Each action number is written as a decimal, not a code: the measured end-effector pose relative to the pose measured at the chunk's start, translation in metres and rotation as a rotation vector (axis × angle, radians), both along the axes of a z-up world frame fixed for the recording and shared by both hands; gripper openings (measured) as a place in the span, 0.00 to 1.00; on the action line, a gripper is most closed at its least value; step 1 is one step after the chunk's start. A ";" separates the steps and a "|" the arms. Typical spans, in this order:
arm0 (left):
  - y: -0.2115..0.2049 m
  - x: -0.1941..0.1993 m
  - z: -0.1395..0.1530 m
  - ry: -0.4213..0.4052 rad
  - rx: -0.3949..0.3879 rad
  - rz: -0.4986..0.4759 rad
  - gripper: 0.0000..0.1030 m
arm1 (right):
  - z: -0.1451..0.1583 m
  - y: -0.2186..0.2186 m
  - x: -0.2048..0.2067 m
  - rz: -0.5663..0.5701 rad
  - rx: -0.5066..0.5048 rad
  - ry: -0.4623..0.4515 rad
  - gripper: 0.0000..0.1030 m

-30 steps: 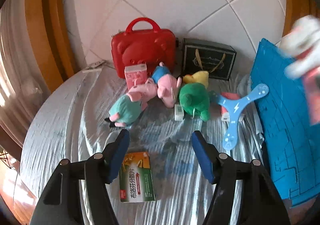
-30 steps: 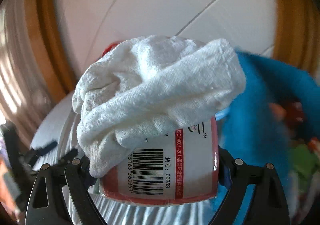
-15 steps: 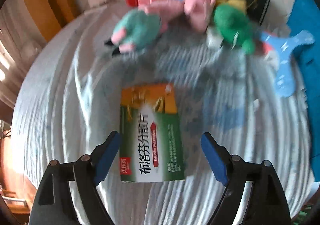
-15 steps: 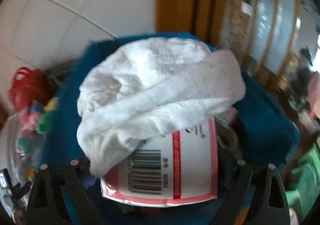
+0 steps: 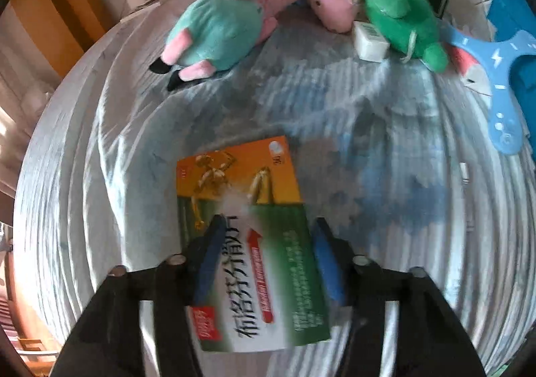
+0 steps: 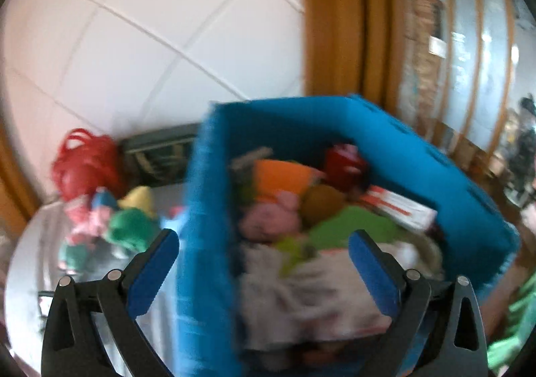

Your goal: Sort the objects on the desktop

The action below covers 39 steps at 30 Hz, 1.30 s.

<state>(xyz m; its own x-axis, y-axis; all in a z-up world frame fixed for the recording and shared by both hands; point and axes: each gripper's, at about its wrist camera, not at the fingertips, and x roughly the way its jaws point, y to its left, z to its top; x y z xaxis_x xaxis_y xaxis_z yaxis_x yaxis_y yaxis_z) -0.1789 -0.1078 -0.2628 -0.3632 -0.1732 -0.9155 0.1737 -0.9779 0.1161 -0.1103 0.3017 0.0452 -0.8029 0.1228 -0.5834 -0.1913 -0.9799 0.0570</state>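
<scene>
The green-and-orange medicine box point(image 5: 248, 236) lies flat between the left gripper's point(image 5: 268, 226) open, just-narrowing jaws, apparently ungripped.

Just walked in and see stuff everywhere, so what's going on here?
A person is sorting a cluttered table with a gripper in each hand. The left gripper has come down over the green and orange medicine box, its jaws just closing, one finger over the box's face and one beside its edge. The right gripper, jaws just opened wide and empty, hangs over the blue bin, where the white cloth now lies. Plush toys wait on the table.
</scene>
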 end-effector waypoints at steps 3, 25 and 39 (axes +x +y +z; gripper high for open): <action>-0.011 0.003 -0.008 -0.034 0.002 0.026 0.88 | 0.001 -0.043 -0.014 0.094 -0.017 0.002 1.00; 0.017 -0.088 0.072 0.208 0.038 -0.117 0.86 | -0.221 -0.150 -0.219 0.217 -0.091 -0.411 0.68; 0.032 -0.151 0.065 0.223 0.064 -0.194 0.86 | -0.247 -0.157 -0.287 0.251 -0.119 -0.391 0.15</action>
